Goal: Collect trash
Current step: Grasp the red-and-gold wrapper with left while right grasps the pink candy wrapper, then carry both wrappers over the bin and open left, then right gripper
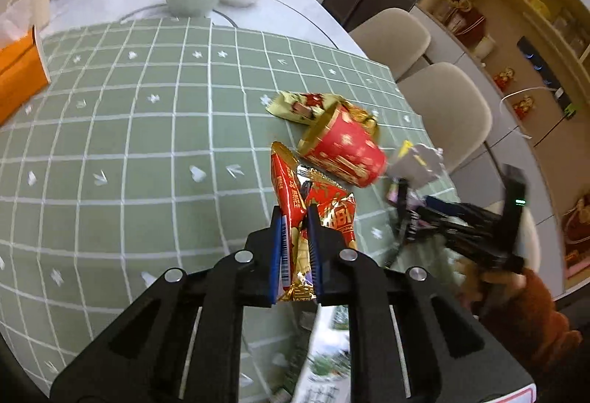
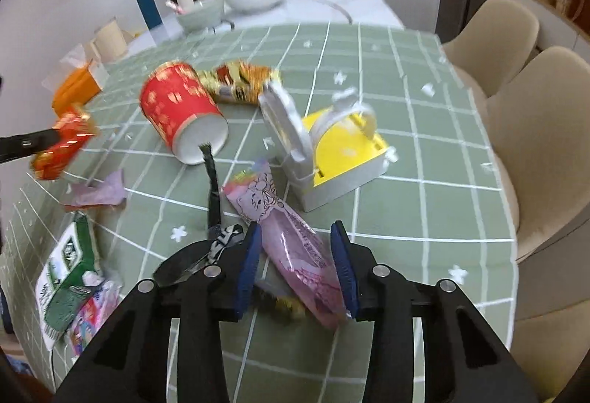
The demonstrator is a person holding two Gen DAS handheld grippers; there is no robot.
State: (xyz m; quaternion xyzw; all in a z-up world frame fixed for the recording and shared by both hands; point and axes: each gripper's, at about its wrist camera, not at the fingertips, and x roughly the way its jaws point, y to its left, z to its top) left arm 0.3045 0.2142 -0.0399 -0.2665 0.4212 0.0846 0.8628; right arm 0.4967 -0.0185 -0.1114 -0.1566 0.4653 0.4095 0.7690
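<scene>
The desk (image 2: 424,152), under a green checked cloth, carries a yellow and white box (image 2: 343,152) right of centre, with a red paper cup (image 2: 180,108) lying on its side to the box's left. The left tongs (image 1: 295,218) are clamped on a red and gold snack wrapper (image 1: 291,189). The right tongs (image 2: 295,248) stand open around a pink wrapper (image 2: 291,229) at the near edge.

Red snack wrapper (image 1: 291,189): glossy foil w/ gold edges. Pink wrapper (image 2: 295,240): thin shiny plastic film. Red cup (image 2: 184,108): matt paper, gold print. Tablecloth (image 1: 147,145): smooth matt vinyl-looking. Gripper fingers (image 1: 274,248): matt black plastic, blue pads.
</scene>
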